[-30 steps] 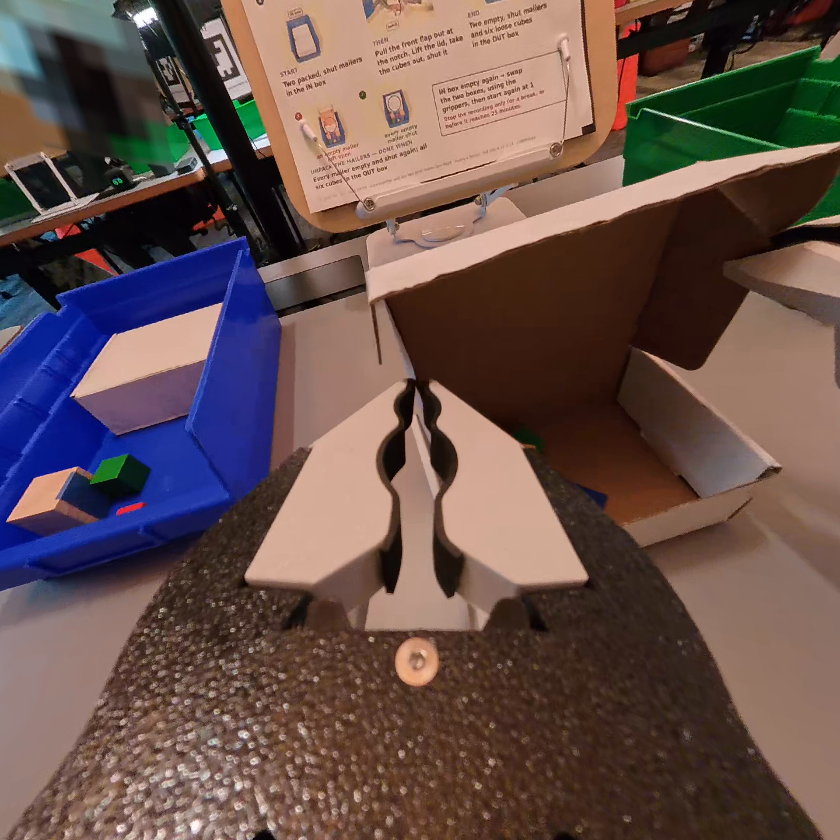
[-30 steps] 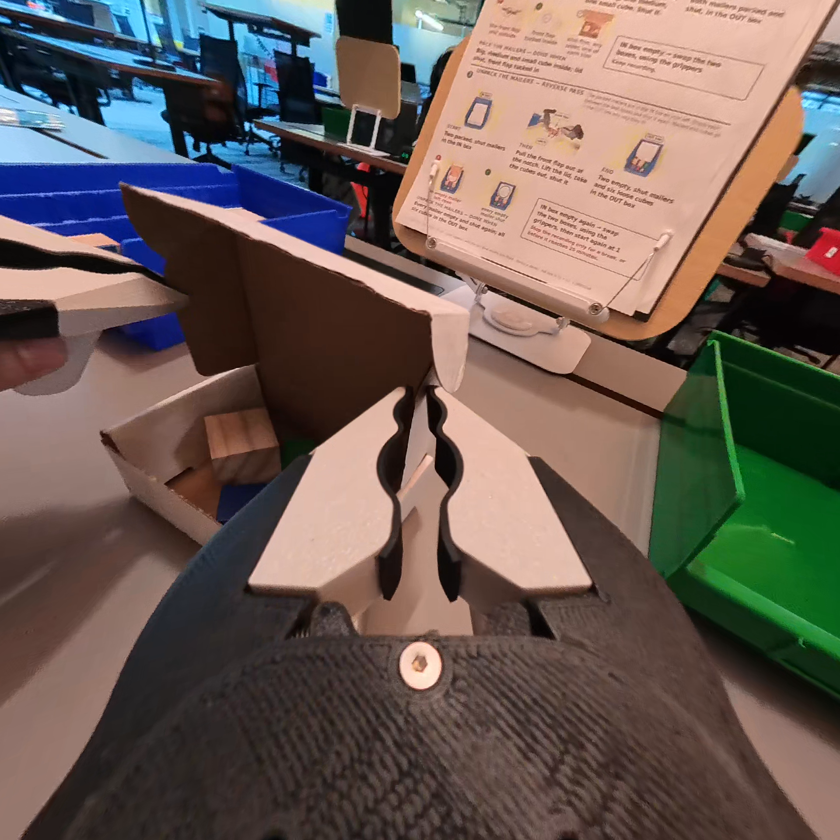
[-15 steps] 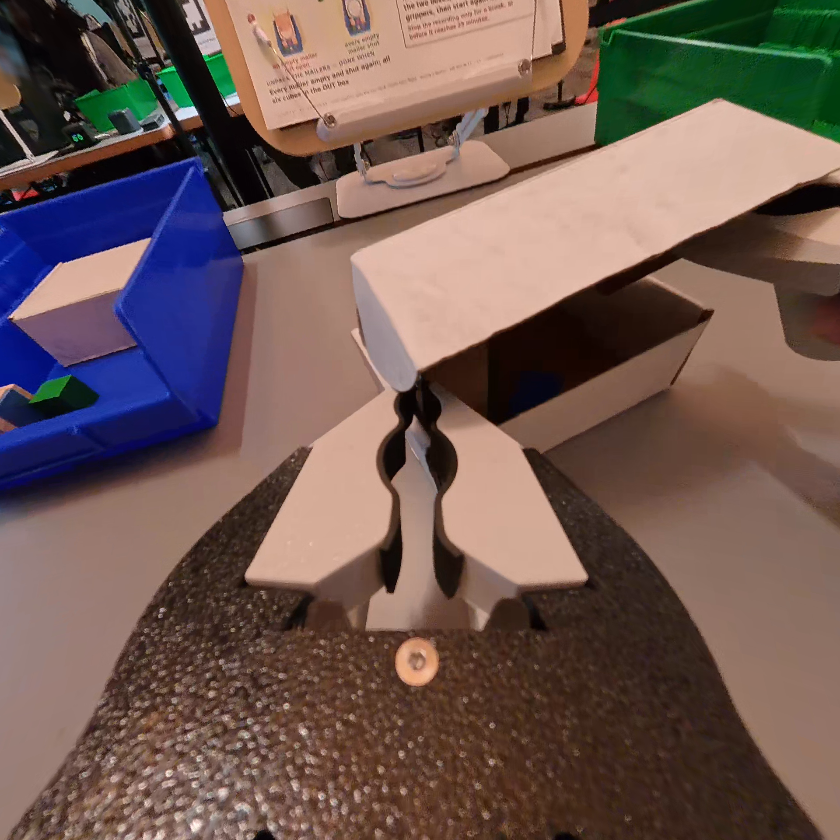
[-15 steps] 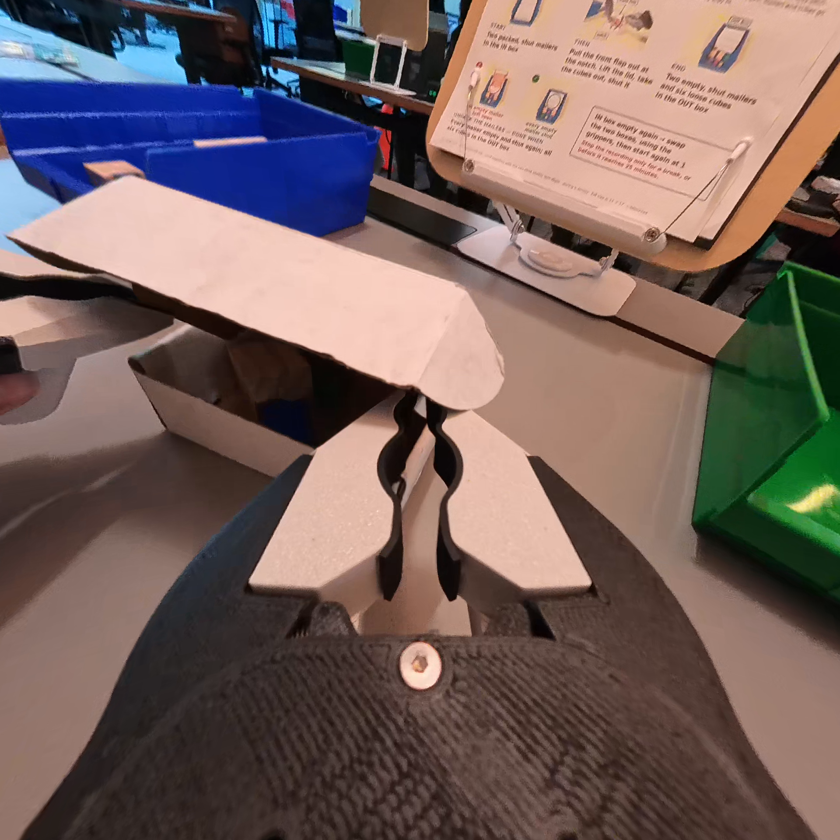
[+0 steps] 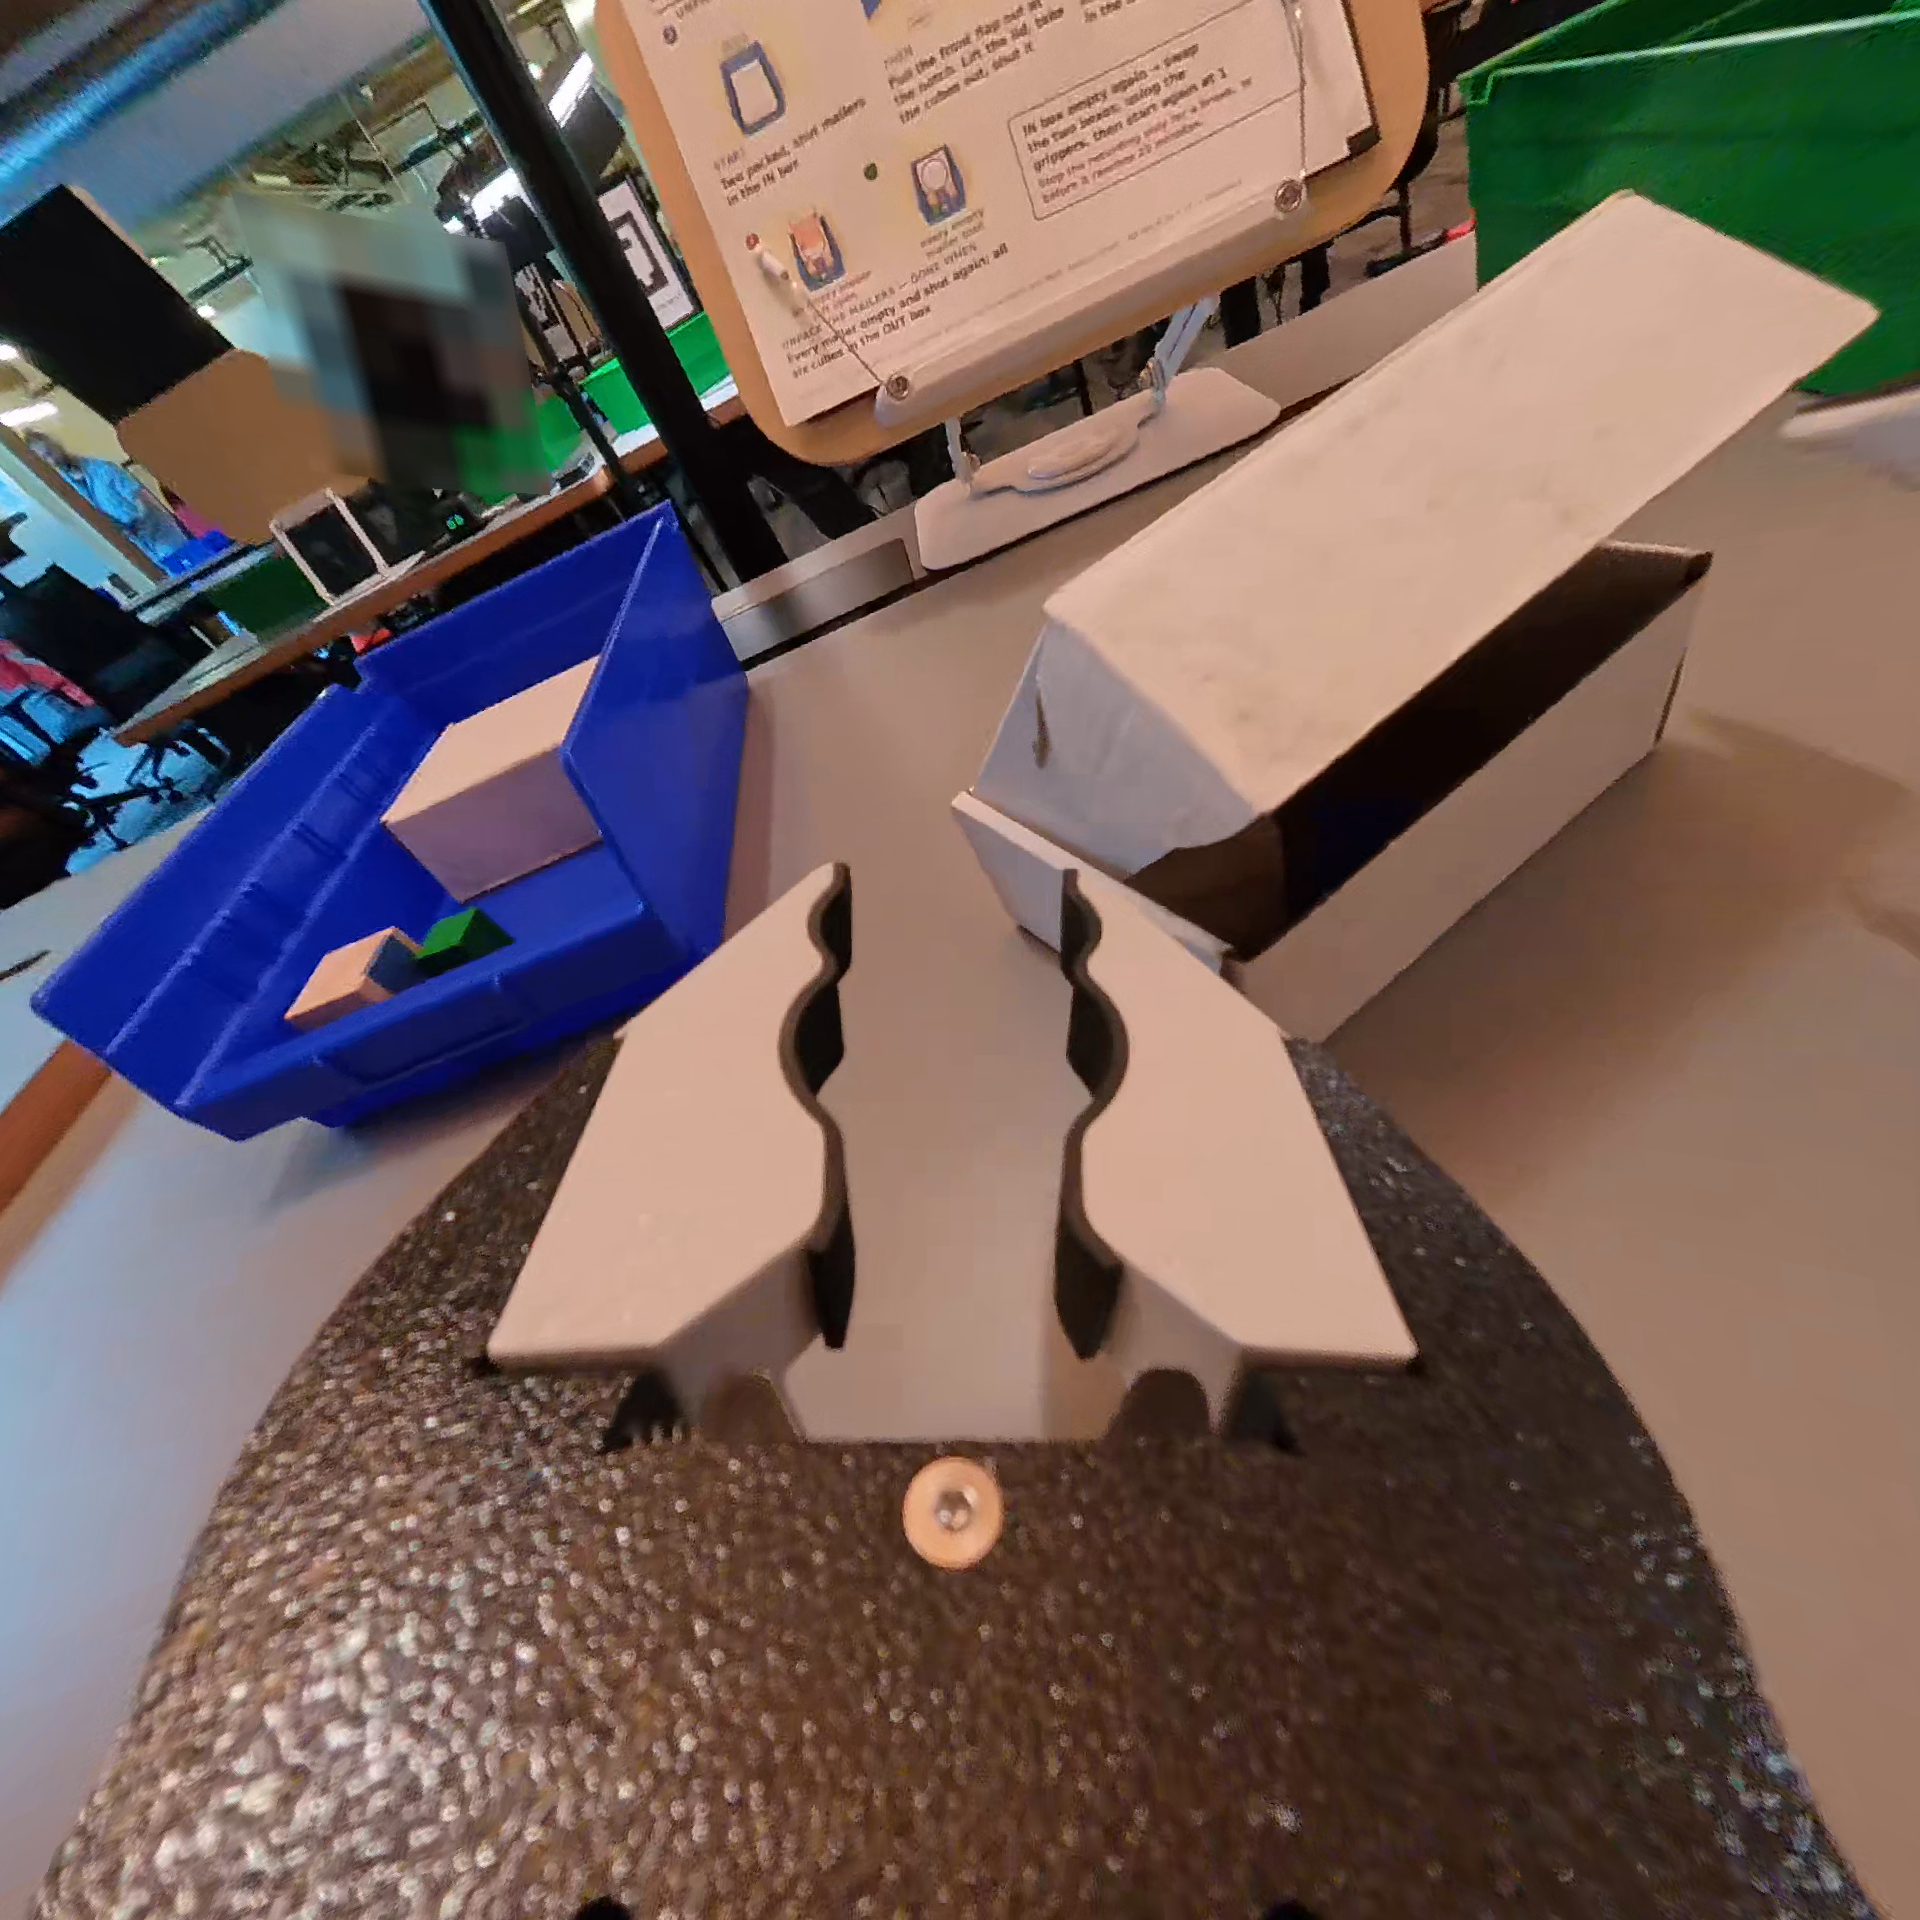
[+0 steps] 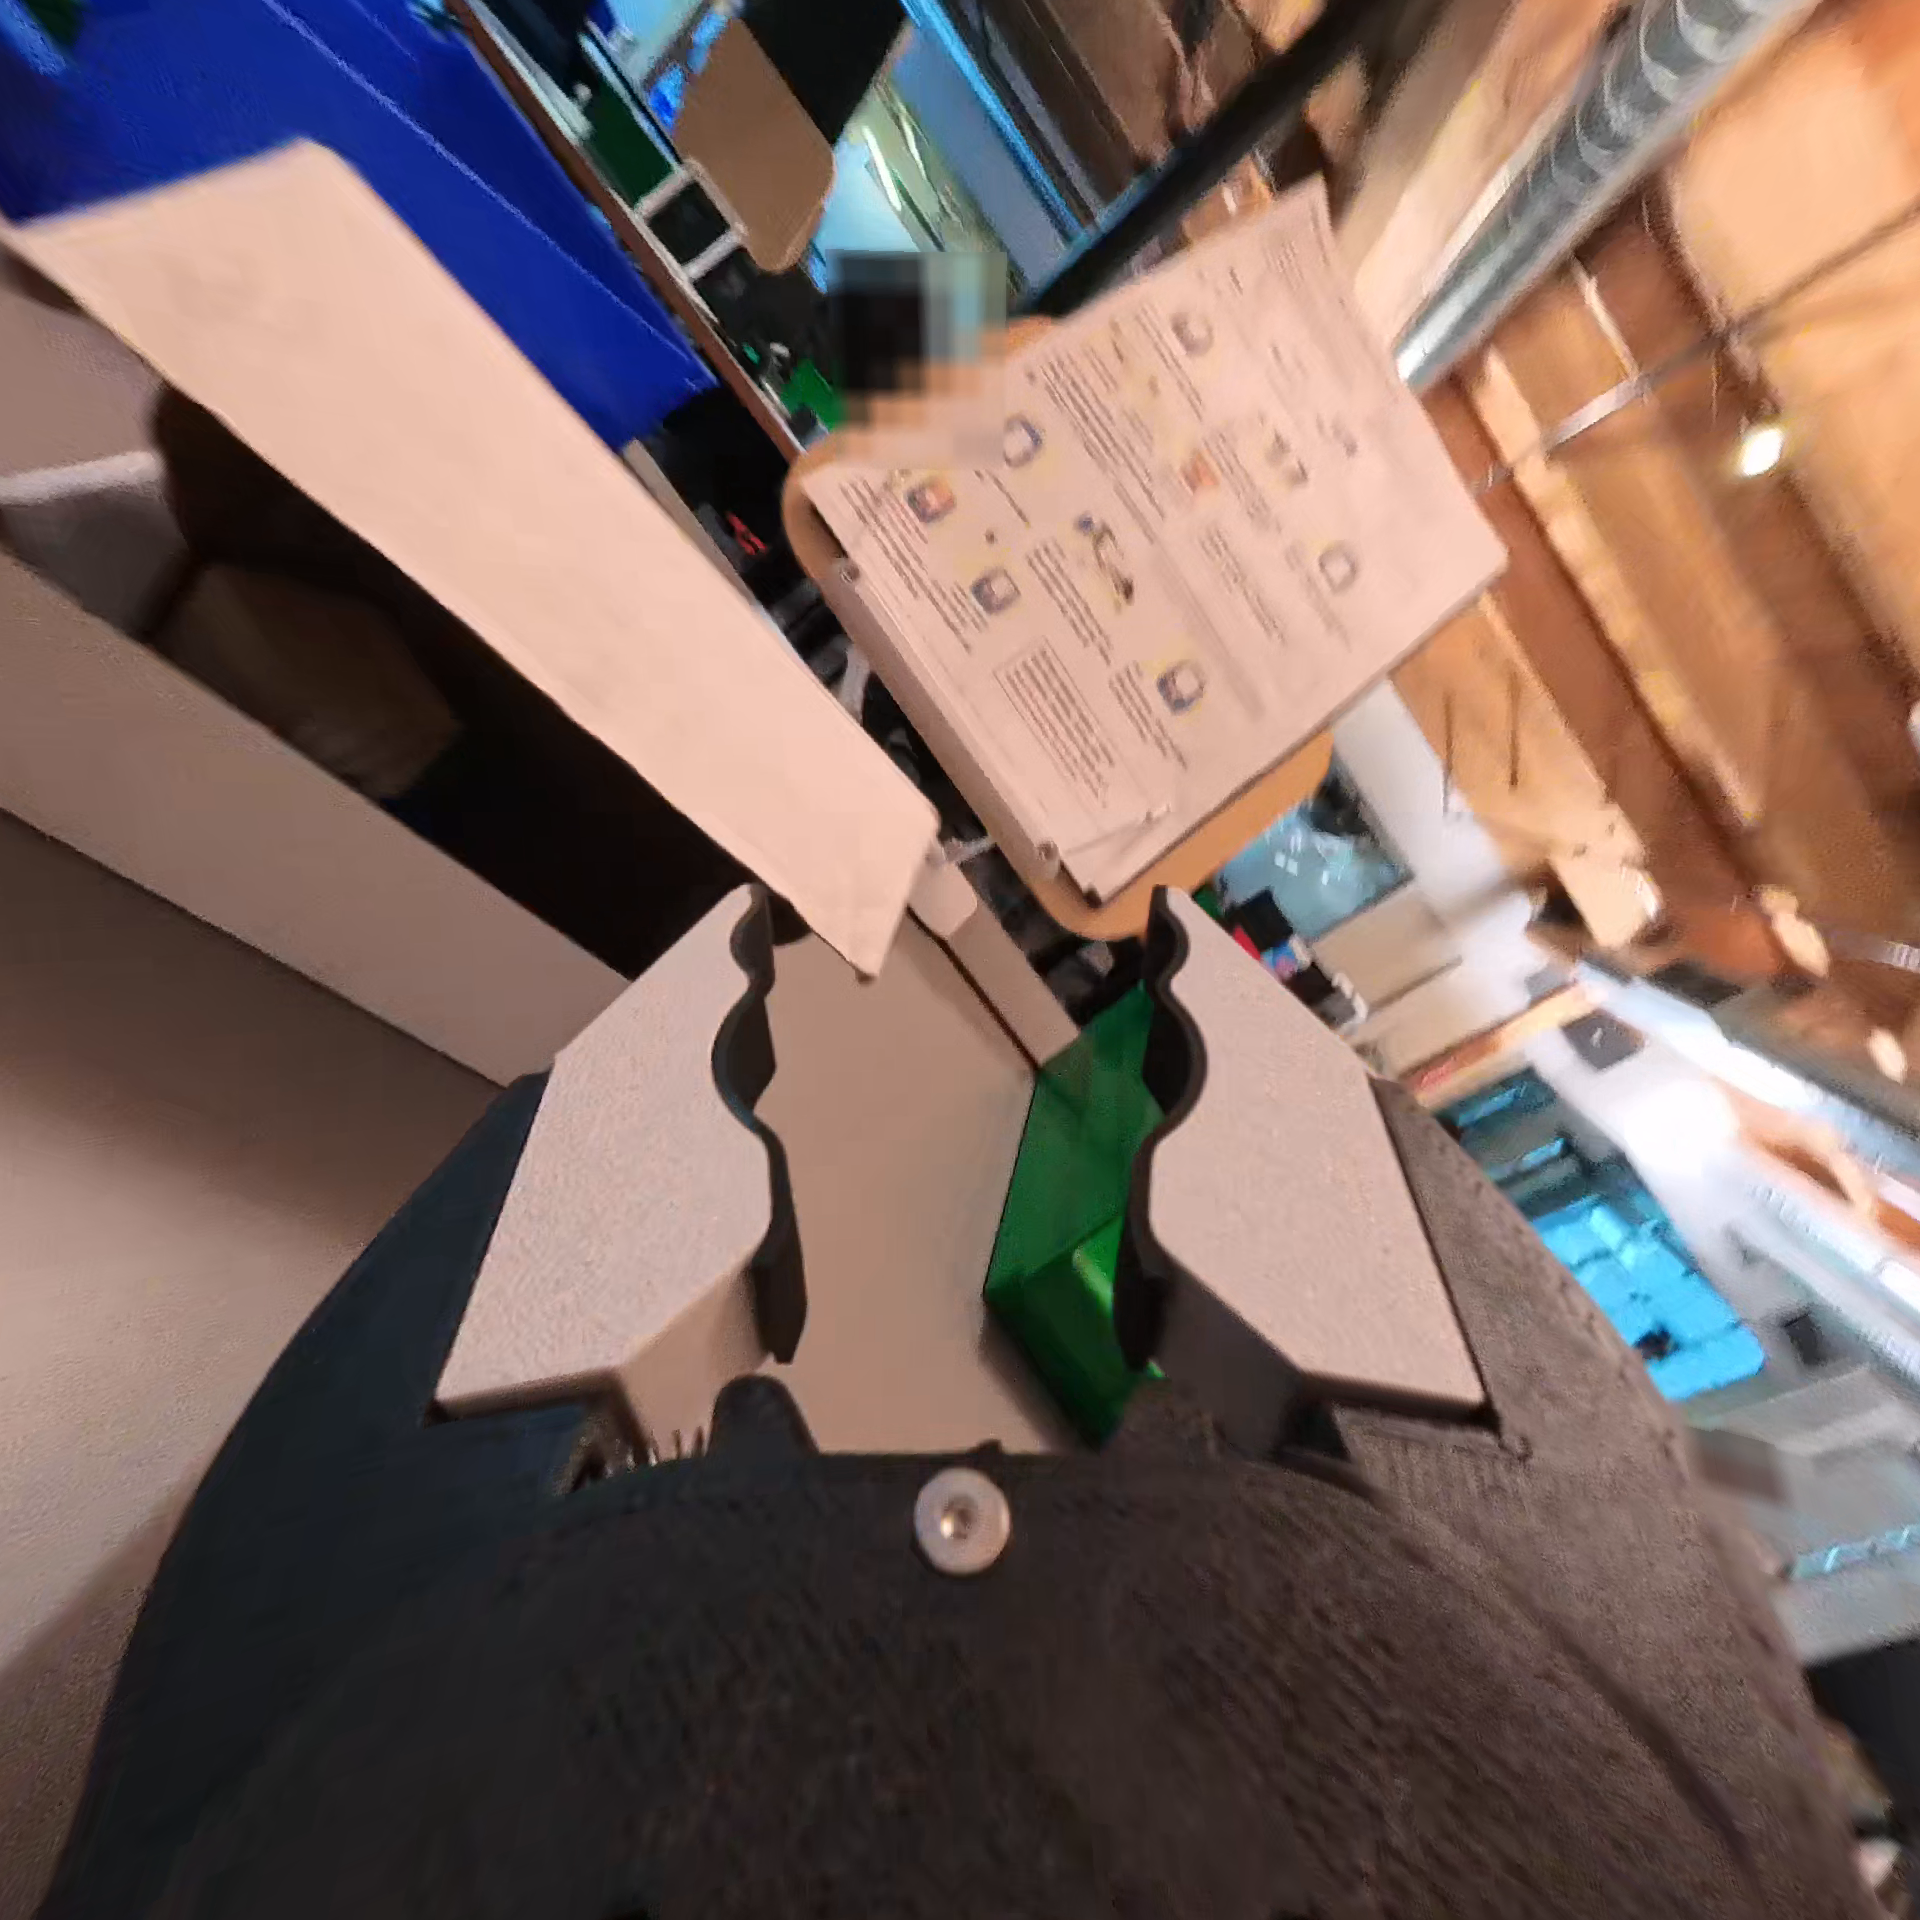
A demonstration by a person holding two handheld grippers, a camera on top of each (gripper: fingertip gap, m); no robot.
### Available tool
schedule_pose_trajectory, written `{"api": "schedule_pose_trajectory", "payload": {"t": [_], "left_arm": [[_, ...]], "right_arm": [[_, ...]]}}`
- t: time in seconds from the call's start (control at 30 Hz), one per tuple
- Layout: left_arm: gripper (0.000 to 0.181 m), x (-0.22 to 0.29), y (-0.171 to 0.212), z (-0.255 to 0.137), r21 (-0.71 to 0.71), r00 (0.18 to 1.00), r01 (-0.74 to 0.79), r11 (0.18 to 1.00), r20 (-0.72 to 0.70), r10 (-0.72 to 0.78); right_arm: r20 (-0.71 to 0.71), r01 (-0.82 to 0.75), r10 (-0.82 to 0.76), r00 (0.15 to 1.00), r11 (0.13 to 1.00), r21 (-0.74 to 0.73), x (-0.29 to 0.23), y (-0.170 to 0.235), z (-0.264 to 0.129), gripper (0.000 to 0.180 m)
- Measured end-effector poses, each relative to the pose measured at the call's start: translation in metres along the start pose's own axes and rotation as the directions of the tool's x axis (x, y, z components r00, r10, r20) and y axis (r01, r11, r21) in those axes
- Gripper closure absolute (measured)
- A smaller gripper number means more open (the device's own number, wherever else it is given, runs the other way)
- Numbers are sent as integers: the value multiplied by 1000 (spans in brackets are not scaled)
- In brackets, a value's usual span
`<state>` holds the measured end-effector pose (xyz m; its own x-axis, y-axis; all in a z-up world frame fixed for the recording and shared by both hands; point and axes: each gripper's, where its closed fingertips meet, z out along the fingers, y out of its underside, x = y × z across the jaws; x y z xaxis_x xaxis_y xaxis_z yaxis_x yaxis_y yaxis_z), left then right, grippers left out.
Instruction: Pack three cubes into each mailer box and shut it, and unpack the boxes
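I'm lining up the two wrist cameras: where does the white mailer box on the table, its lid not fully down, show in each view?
Left wrist view: the mailer box fills the upper right, just beyond the open left gripper.
Right wrist view: it sits at the left edge, its lid slanting towards the open right gripper.
Shared landmark: the instruction board behind the box.

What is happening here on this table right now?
A person works with two hand-held tongs on a white mailer box lying on the grey table. Its lid is lowered but not shut: a dark gap runs along the front. Both the left tongs and the right tongs are open and hold nothing, close to the box corners. In the blue bin sit another closed mailer box and some loose cubes.
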<state>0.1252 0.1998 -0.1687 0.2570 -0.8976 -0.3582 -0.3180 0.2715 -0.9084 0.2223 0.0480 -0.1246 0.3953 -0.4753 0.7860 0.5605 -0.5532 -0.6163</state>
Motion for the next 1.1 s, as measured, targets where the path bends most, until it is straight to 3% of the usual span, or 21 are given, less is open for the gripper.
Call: {"api": "schedule_pose_trajectory", "payload": {"t": [0.17,0.33,0.47,0.5,0.7,0.77,0.8,0.9,0.93,1.0,1.1], "left_arm": [[146,9,3,-1,2,999,-15,1000,-33,15],[149,21,15,-2,-18,997,-35,999,-75,34],[152,23,15,-2,-11,995,-41,999,-92,40],[152,23,15,-2,-13,995,-43,999,-92,41],[150,20,13,-2,-9,994,-63,998,-86,62],[150,20,10,-3,-3,993,-84,996,-83,84],[150,21,9,-3,-2,992,-91,996,-84,90],[150,21,7,-3,0,992,-89,996,-85,89],[150,21,7,-4,1,992,-89,996,-88,89],[151,21,6,-4,4,992,-91,996,-89,91],[151,20,1,-4,25,991,-105,994,-83,107]], "right_arm": [[24,352,-356,934,930,103,-29,-20,5,106],[-7,325,-325,946,942,81,-18,-21,13,122],[-10,379,-379,925,923,64,-17,-18,17,175],[20,378,-380,925,923,70,-22,-17,17,178],[105,384,-392,914,919,85,-37,-15,12,178],[75,381,-390,918,918,109,-34,-20,9,179],[33,388,-394,918,914,122,-30,-23,7,174],[-5,458,-461,887,878,140,-32,-18,9,129],[-23,484,-485,874,866,129,-30,-14,11,123],[-43,507,-506,861,853,119,-26,-8,15,124],[-39,533,-532,846,838,115,-23,-3,23,153]]}}
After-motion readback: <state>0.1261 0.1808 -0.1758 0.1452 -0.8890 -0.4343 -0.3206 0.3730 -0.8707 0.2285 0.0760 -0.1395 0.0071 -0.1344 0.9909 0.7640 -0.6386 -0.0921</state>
